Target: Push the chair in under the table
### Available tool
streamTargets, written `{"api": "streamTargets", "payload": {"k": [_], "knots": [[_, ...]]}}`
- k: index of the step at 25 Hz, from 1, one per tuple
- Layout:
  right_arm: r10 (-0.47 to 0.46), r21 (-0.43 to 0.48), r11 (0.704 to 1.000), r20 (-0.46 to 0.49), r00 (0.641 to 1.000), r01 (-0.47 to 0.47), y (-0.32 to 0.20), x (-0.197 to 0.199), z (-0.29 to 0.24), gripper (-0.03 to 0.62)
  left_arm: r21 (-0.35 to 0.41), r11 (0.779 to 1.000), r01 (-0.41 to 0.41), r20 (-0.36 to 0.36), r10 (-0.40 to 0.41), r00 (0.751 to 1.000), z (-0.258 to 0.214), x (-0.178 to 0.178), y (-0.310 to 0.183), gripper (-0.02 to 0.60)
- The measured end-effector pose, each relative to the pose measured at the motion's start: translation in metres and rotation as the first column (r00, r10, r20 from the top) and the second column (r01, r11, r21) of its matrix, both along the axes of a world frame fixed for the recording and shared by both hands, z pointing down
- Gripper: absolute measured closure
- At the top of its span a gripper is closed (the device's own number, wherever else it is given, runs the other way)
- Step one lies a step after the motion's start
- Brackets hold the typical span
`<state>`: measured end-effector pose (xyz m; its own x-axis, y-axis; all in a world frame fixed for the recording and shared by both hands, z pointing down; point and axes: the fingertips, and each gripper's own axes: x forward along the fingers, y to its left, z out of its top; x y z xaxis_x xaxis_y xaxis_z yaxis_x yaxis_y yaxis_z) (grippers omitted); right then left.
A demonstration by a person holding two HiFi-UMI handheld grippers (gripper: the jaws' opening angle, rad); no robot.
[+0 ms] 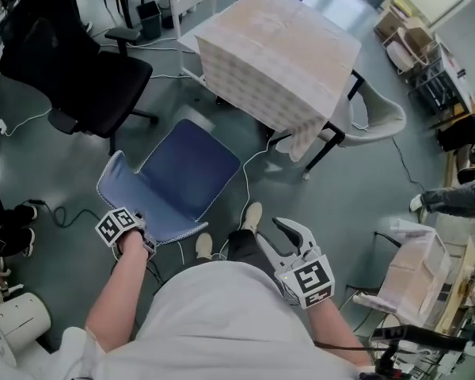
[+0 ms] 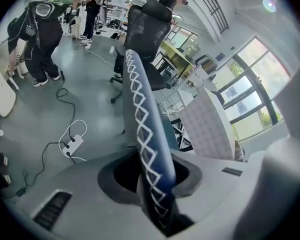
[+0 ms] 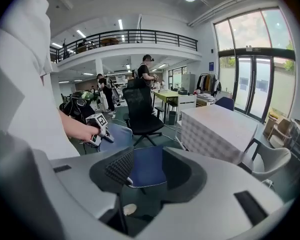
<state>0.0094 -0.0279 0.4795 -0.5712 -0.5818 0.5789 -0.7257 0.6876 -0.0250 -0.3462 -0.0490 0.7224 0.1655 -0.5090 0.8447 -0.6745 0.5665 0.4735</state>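
Note:
A blue chair (image 1: pixel 186 176) with white-stitched edging stands on the grey floor, pulled out from the table (image 1: pixel 277 46), which is draped in a pale patterned cloth. My left gripper (image 1: pixel 138 218) is at the top edge of the chair's backrest. In the left gripper view the stitched backrest edge (image 2: pixel 145 119) runs between the jaws, and my left gripper (image 2: pixel 157 184) is shut on it. My right gripper (image 1: pixel 271 232) hangs open in the air to the right of the chair, above my legs. In the right gripper view the chair seat (image 3: pixel 147 166) lies beyond its empty jaws, with the table (image 3: pixel 217 129) behind.
A black office chair (image 1: pixel 79 70) stands left of the table and a white armchair (image 1: pixel 380 117) at its right side. Cables (image 1: pixel 63 212) and a power strip (image 2: pixel 72 145) lie on the floor. A white box (image 1: pixel 416 264) sits at right. People (image 2: pixel 42 39) stand further off.

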Motion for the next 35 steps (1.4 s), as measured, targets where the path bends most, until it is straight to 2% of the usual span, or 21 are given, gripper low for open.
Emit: {"api": "streamTargets", "payload": {"k": [5, 11, 22, 35], "knots": [[-0.033, -0.004, 0.999, 0.012, 0.999, 0.034, -0.038, 0.024, 0.003, 0.414, -0.018, 0.997, 0.074, -0.005, -0.074, 0.997, -0.002, 0.000, -0.011, 0.497], [-0.079, 0.034, 0.996, 0.036, 0.996, 0.078, -0.093, 0.050, -0.010, 0.414, -0.020, 0.991, 0.135, -0.012, -0.136, 0.991, -0.004, 0.015, -0.024, 0.506], [-0.107, 0.009, 0.994, 0.064, 0.992, 0.107, -0.149, 0.098, -0.002, 0.414, -0.022, 0.990, 0.141, -0.031, -0.142, 0.989, -0.006, 0.086, -0.086, 0.505], [-0.063, -0.007, 0.998, 0.060, 0.996, 0.064, -0.187, 0.168, 0.003, 0.414, -0.007, 0.986, 0.168, -0.053, -0.169, 0.984, -0.013, 0.149, -0.176, 0.505]]}}
